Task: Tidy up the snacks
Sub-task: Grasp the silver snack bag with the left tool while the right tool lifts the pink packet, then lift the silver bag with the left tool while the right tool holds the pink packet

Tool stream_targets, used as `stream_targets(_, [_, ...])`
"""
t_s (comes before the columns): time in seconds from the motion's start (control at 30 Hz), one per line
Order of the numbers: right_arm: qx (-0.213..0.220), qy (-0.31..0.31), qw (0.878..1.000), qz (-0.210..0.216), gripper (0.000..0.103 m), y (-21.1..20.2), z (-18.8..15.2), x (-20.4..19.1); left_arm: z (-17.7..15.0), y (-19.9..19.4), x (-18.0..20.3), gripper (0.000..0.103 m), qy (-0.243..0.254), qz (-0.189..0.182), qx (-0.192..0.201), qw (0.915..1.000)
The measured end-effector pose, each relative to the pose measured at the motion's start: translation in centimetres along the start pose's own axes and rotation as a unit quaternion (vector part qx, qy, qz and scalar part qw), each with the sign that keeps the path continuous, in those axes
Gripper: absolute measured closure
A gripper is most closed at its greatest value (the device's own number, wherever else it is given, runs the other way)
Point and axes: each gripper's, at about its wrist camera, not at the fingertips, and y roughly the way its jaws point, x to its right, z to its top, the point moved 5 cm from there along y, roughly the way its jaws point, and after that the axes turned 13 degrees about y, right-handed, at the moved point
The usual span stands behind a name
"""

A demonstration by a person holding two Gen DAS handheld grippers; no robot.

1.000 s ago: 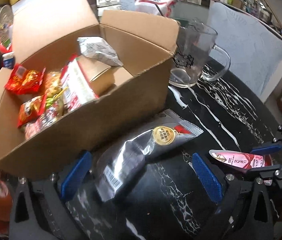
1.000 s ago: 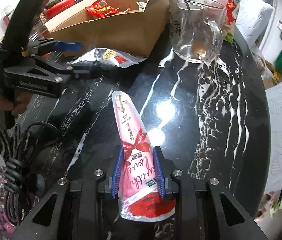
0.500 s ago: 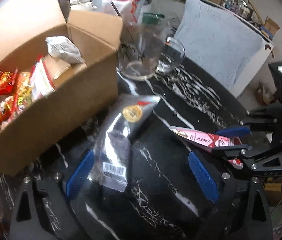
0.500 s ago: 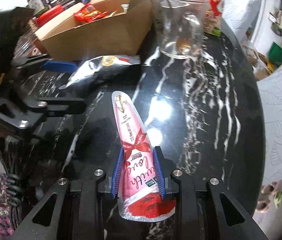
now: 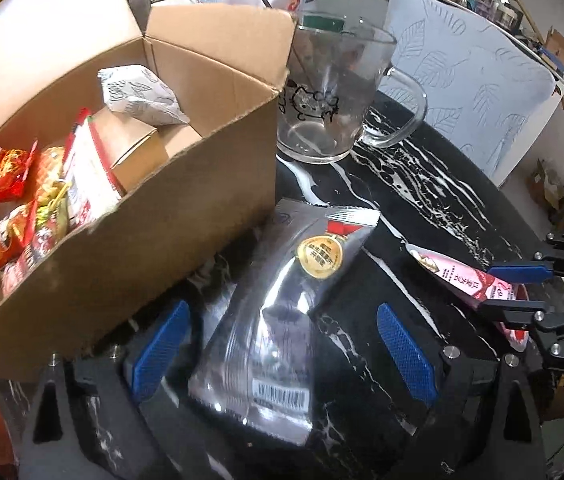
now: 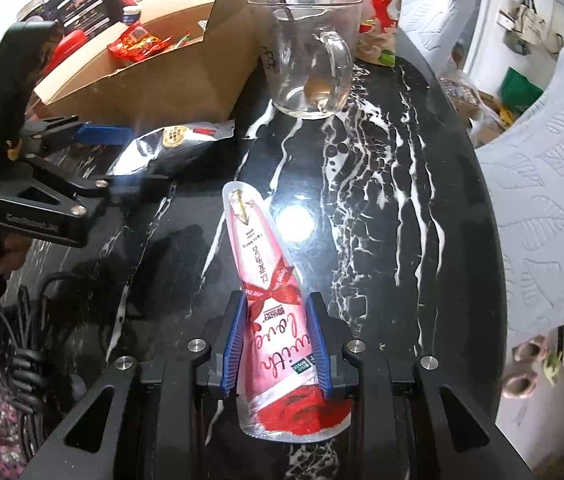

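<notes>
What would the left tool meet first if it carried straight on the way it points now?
Probably the silver snack packet, lying on the black marble table between the open left tool; depth is uncertain.

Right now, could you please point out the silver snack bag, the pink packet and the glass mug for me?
silver snack bag (image 5: 282, 320), left wrist view, on its shiny middle.
pink packet (image 6: 266, 276), right wrist view, on its printed middle above the bow.
glass mug (image 5: 329, 120), left wrist view, on its clear wall.
</notes>
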Motion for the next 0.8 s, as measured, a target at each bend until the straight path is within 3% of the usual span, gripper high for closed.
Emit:
stream_targets(0.13, [0.001, 0.006, 1.0, -0.008, 0.073, 0.2, 0.2, -0.3, 0.3, 0.9, -0.3, 0.007, -0.002, -0.008, -0.006, 0.9999])
stream_targets(0.33, [0.003, 0.009, 1.0, -0.016, 0.072, 0.4, 0.6, -0.4, 0.6, 1.4, -0.6, 0.038, -0.005, 0.01, -0.009, 0.9999])
stream_targets(0.37, [0.004, 0.008, 1.0, -0.016, 0.072, 0.4, 0.7, -0.4, 0.6, 1.3, -0.6, 0.047, -0.005, 0.011, -0.005, 0.9999])
stream_targets(0.63, [0.024, 0.007, 1.0, -0.018, 0.073, 0.1, 0.6, -0.8, -0.3, 0.3, -0.7, 0.063, -0.029, -0.007, 0.001, 0.9996])
stream_targets(0.8, [0.031, 0.009, 0.999, -0.008, 0.074, -0.6, 0.2, -1.5, -2.3, -1.8, -0.7, 0.063, -0.042, -0.006, 0.006, 0.9991])
